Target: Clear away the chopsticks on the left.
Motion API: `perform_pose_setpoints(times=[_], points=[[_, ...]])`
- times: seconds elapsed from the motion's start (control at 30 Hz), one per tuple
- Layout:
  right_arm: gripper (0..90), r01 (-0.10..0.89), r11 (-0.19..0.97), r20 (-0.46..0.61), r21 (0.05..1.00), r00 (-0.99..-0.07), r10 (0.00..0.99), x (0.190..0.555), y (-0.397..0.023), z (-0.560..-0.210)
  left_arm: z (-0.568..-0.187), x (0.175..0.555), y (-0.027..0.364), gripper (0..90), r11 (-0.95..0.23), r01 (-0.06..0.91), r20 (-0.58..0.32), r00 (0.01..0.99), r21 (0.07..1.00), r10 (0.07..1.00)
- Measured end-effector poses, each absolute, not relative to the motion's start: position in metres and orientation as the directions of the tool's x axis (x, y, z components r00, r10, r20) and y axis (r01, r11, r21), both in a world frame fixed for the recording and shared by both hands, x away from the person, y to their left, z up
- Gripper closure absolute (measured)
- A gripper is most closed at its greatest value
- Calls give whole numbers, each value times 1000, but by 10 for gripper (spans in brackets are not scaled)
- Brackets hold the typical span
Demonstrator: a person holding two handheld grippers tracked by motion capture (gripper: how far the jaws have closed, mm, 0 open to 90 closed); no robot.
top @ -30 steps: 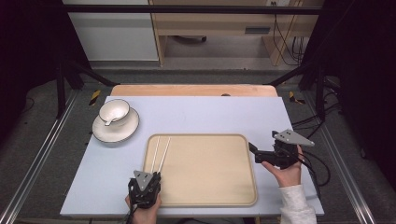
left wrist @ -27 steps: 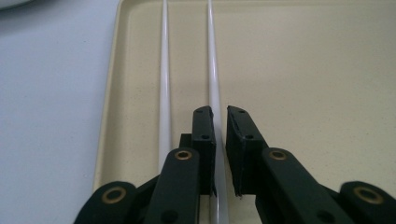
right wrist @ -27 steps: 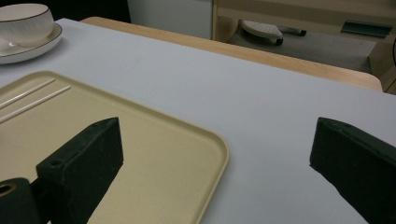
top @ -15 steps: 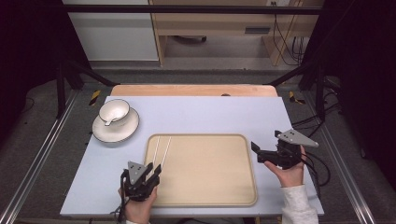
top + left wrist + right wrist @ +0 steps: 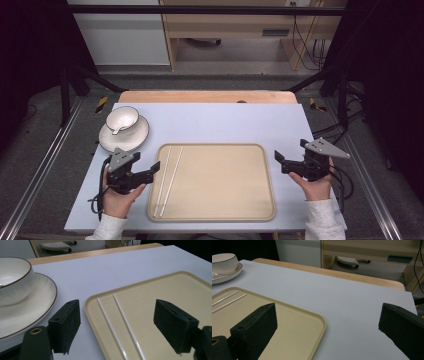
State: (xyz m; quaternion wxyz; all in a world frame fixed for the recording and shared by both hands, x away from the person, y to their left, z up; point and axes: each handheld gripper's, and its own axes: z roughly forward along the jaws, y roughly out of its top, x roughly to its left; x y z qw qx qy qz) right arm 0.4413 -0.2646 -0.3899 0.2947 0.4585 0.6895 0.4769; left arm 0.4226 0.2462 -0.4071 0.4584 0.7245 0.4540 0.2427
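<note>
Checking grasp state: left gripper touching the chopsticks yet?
Apart. In the left gripper view the open jaws of the left gripper hang above the tray, one at each side of the chopsticks, clear of both sticks.

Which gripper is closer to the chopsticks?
Left. The left gripper sits at the tray's left edge, right beside the chopsticks. The right gripper is past the tray's far right edge, with the whole tray between it and them.

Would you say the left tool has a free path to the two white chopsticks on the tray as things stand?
Probably yes: the left tool is open beside the tray's left rim, and nothing lies between it and the chopsticks.
</note>
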Motion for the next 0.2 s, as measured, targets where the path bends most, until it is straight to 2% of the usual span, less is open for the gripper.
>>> perform_pose_setpoints(times=[0.2], points=[[24, 357, 110, 43, 927, -395, 918, 442, -270, -391, -428, 422, 276, 174, -159, 470, -95, 473, 868, 876]])
